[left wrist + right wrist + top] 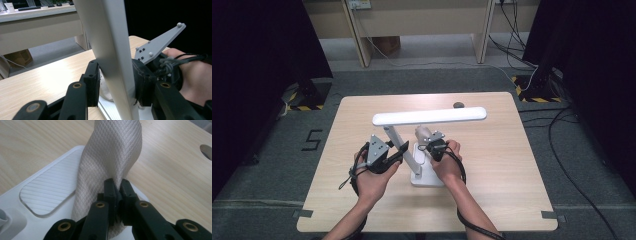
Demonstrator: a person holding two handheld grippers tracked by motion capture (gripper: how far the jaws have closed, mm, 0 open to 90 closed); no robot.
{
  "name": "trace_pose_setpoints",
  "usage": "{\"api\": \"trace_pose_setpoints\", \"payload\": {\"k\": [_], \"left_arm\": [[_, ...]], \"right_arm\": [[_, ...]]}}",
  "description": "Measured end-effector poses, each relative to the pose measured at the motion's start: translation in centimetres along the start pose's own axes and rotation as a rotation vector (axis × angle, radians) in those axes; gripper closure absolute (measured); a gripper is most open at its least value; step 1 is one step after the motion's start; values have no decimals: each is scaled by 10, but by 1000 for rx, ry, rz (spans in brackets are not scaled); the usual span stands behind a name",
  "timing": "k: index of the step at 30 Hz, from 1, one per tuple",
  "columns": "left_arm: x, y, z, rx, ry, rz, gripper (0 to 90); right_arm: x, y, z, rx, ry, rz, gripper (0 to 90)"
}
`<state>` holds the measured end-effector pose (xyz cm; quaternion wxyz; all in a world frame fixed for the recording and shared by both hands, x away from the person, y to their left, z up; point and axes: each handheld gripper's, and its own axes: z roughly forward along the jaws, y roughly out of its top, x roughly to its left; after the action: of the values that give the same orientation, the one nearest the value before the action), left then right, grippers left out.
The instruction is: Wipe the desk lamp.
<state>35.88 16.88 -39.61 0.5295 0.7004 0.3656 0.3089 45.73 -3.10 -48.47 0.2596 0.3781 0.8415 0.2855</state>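
Observation:
A white desk lamp stands mid-table, with a long bar head, a slanted arm and a flat base. My left gripper is shut on the lamp arm; both pads press its sides. My right gripper is shut on a beige waffle-textured cloth that hangs down onto the lamp base, beside its ribbed pad. The cloth bunches just ahead of the right gripper, under the lamp head.
A small round hole sits near the far edge of the wooden table. Cables lie on the grey floor to the right. Black curtains flank both sides, and desk legs stand beyond.

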Motion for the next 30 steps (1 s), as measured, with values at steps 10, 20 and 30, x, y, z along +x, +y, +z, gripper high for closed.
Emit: {"api": "trace_pose_setpoints", "payload": {"k": [10, 20, 30], "left_arm": [[0, 0, 0, -1, 3, -2, 612], [-1, 0, 0, -2, 2, -4, 613], [-1, 0, 0, -2, 1, -4, 612]], "right_arm": [[-16, -15, -3, 22, -41, 22, 863], [-29, -24, -6, 42, -72, 27, 863], [-40, -17, -15, 28, -140, 64, 863]]}}
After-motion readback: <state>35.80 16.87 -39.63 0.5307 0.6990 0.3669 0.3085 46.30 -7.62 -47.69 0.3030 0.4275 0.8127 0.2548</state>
